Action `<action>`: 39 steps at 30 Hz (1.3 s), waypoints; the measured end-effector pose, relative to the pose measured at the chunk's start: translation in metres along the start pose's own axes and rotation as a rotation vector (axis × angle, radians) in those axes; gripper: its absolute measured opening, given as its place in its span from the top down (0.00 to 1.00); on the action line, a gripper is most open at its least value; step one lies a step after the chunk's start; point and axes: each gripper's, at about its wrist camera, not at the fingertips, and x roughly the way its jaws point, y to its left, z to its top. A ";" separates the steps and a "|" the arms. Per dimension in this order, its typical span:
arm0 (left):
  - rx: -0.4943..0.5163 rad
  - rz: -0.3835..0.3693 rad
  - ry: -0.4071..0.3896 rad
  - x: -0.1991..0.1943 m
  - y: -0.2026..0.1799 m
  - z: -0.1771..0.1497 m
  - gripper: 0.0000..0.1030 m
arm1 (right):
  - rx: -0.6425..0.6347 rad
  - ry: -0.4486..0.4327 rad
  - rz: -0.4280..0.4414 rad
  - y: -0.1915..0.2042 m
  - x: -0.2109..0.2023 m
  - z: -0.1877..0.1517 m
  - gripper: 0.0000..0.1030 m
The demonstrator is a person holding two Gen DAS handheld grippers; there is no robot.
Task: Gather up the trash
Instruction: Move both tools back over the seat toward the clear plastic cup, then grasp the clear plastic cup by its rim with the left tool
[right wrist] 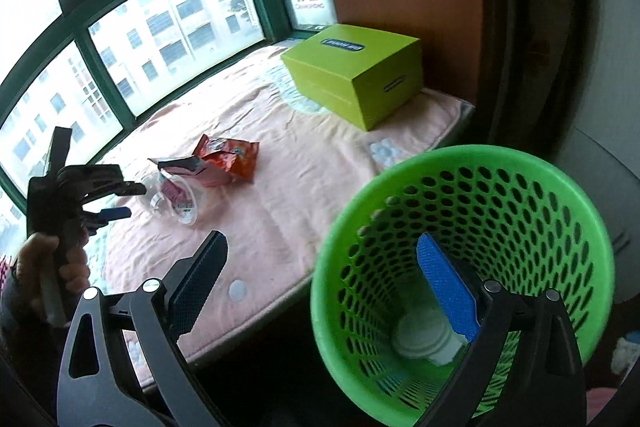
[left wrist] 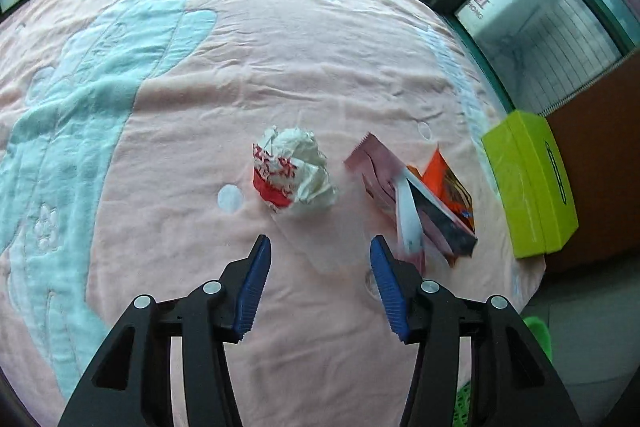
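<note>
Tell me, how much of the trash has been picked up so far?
One white cup already lies in the green basket. Nothing is in hand: the left gripper is open just short of the crumpled wrapper, and the right gripper is open at the basket. The wrapper and the snack packets remain on the pink blanket.

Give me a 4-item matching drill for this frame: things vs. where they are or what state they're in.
Things:
1. crumpled wrapper
2. white cup
3. lime-green box
4. left gripper

Places or states:
A. at the bottom of the green basket
B. open, empty
C. far corner of the pink blanket, by the wall
D. on the blanket ahead of the left gripper

Pairs: 1-D, 2-A, 3-C, 4-B
</note>
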 end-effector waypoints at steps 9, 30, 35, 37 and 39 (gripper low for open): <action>-0.064 -0.017 0.042 0.028 -0.001 0.011 0.45 | -0.016 0.027 0.022 0.013 0.018 0.005 0.08; -0.027 -0.056 0.020 0.001 0.019 -0.003 0.45 | -0.103 0.078 0.092 0.061 0.051 0.003 0.08; -0.005 -0.062 -0.003 -0.023 0.034 -0.012 0.45 | -0.154 0.091 0.125 0.088 0.069 0.004 0.08; -0.008 -0.067 -0.010 -0.030 0.041 -0.014 0.45 | -0.167 0.096 0.132 0.098 0.076 0.005 0.08; -0.015 -0.072 -0.023 -0.039 0.049 -0.015 0.45 | -0.183 0.105 0.139 0.109 0.084 0.006 0.08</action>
